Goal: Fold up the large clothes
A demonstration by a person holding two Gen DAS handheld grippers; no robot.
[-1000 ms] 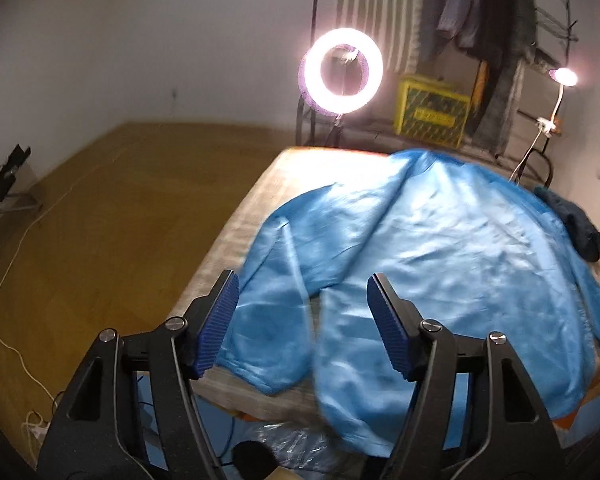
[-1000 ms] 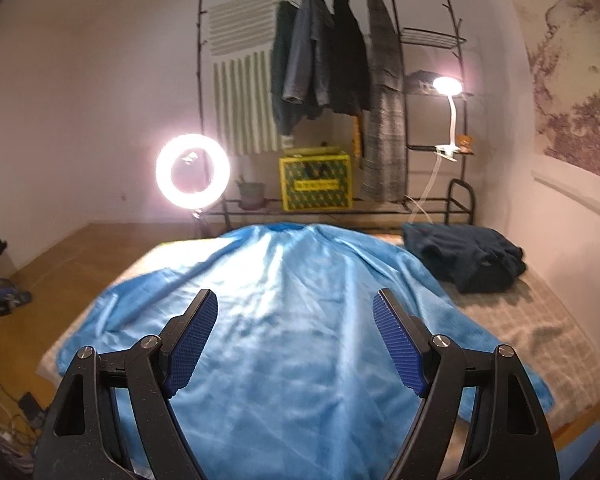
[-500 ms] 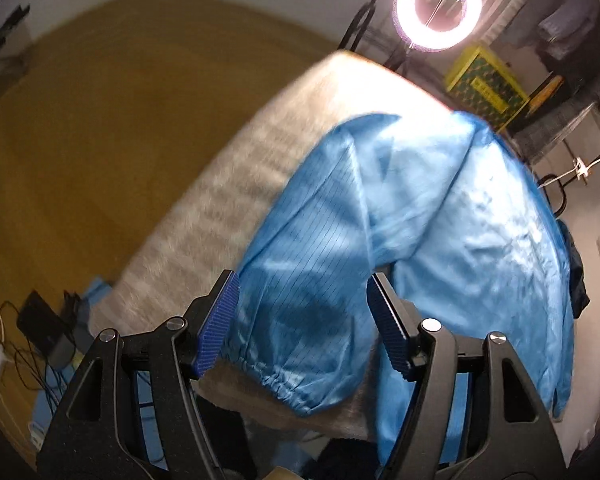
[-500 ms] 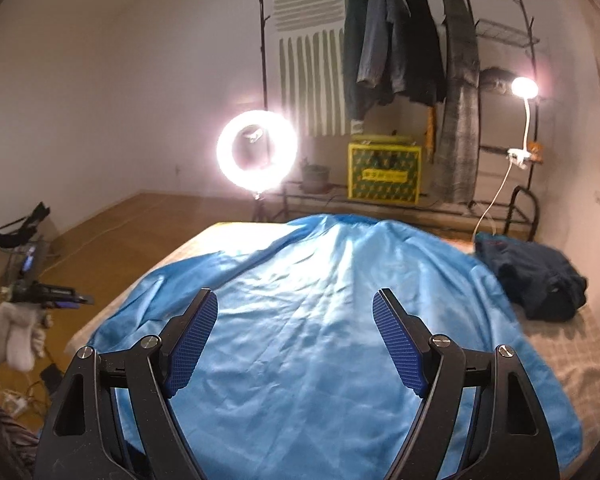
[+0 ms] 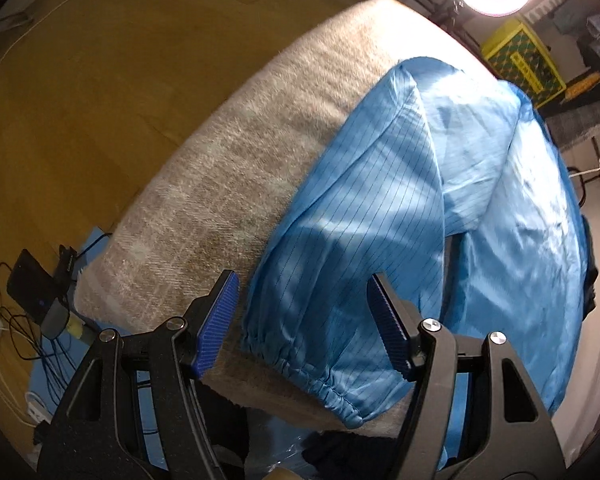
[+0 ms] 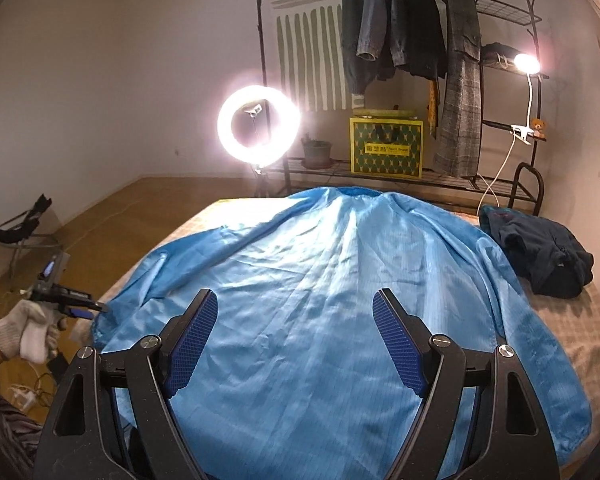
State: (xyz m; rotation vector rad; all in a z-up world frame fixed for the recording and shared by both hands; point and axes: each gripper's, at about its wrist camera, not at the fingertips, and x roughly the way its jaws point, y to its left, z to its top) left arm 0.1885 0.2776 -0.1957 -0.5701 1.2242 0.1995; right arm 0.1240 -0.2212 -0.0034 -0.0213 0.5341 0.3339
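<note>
A large light-blue coat (image 6: 320, 280) lies spread flat on a bed, collar at the far end. Its left sleeve (image 5: 340, 272) runs along the bed's left side, with the elastic cuff (image 5: 300, 368) at the near corner. My left gripper (image 5: 306, 320) is open, its blue pads either side of the cuff end, just above it. It also shows in the right wrist view (image 6: 80, 312), held by a gloved hand at the sleeve end. My right gripper (image 6: 294, 344) is open and empty above the coat's lower middle.
The bed has a beige woven cover (image 5: 220, 160). A dark navy garment (image 6: 540, 256) lies bunched at the bed's far right. A ring light (image 6: 258, 124), a clothes rack (image 6: 400, 40) and a yellow crate (image 6: 386, 146) stand behind. Cables and a power strip (image 5: 4, 320) lie on the wooden floor at left.
My left gripper has swung left and dropped down over the left sleeve's cuff. My right gripper has turned a little to the left and stays open above the coat.
</note>
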